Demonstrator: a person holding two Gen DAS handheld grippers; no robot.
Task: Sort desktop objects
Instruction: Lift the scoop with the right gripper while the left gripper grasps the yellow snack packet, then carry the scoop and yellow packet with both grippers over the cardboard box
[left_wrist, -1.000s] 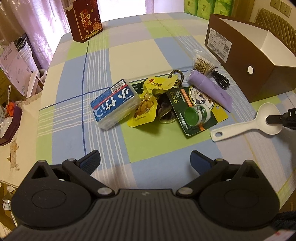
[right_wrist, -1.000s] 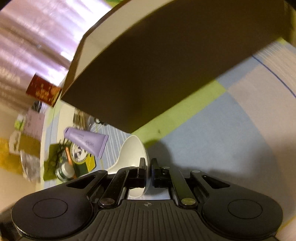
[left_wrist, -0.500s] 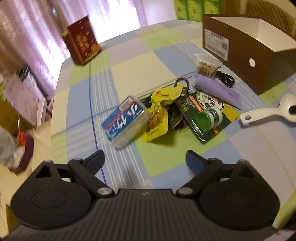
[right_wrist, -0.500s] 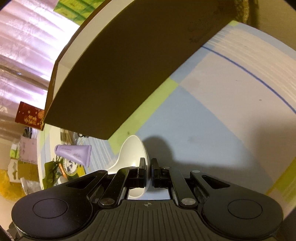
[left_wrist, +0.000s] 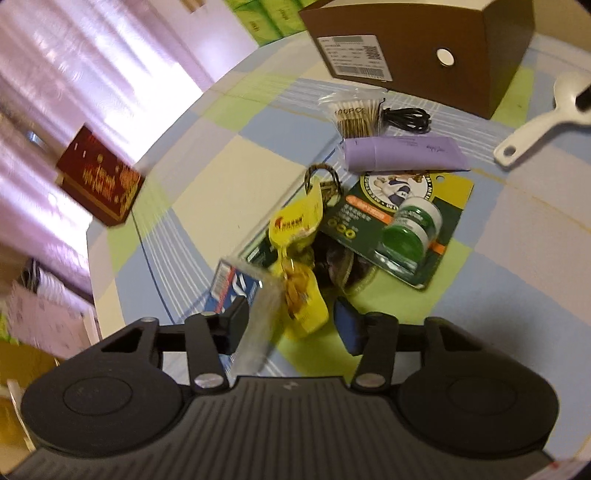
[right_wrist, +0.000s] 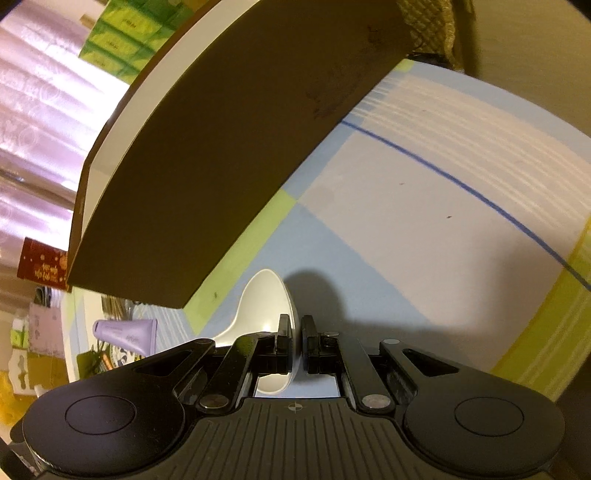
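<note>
Two grippers are at work over a checked tablecloth of blue, green and cream squares. Nearest, the left gripper is closing its jaws around a clear plastic box with a blue and white label; the box is tilted up on edge and blurred, one finger against its left side, while the right finger stands apart from it, behind a yellow packet. Whether the pads already press the box cannot be told. Just beyond lie a dark pouch, a green card carrying a small green-capped jar, and a key ring. Farther on rest a lilac tube, a bag of cotton swabs and a coiled black cable. The right gripper is clamped narrow on the rim of a white spoon's bowl; the glossy spoon hangs on edge just above the cloth, its handle pointing left toward the tube. Behind stands a brown cardboard box with a white shipping label, and a dark red box sits at the far table edge.
</note>
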